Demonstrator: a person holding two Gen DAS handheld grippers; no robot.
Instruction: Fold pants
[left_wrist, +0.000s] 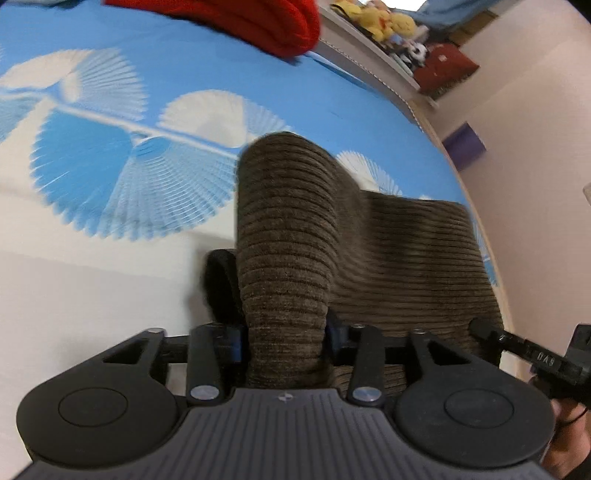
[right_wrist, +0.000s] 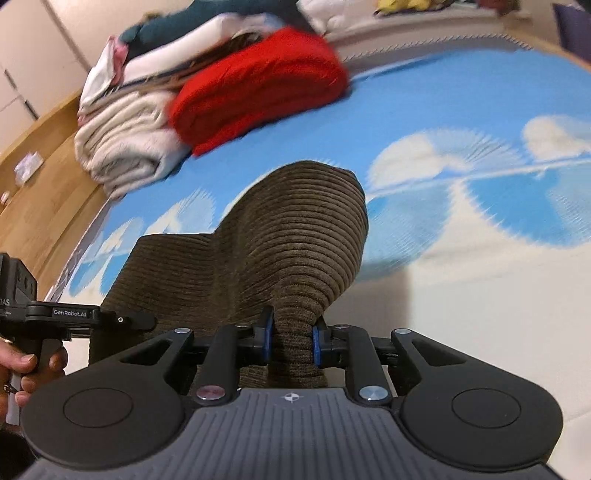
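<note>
The brown corduroy pants (left_wrist: 295, 236) were held up in the middle of both pictures, above a blue and white bedsheet (left_wrist: 110, 166). The left gripper (left_wrist: 284, 339) was closed on a thick bunch of the cloth, low in the left wrist picture. The right gripper (right_wrist: 291, 339) was pinched tight on another bunch, low in the right wrist picture. The two bunches were likely held side by side so that one edge could be lifted and laid over the rest. Between the grips the cloth hung in a soft dip. In the right wrist picture the other tool was seen at the lower left, gripped by a hand (right_wrist: 33, 369). A red folded knit (right_wrist: 258, 85) and a stack of folded clothes (right_wrist: 125, 122) were kept at the upper left of that picture, well apart from the pants, perhaps so room was left for folding.
</note>
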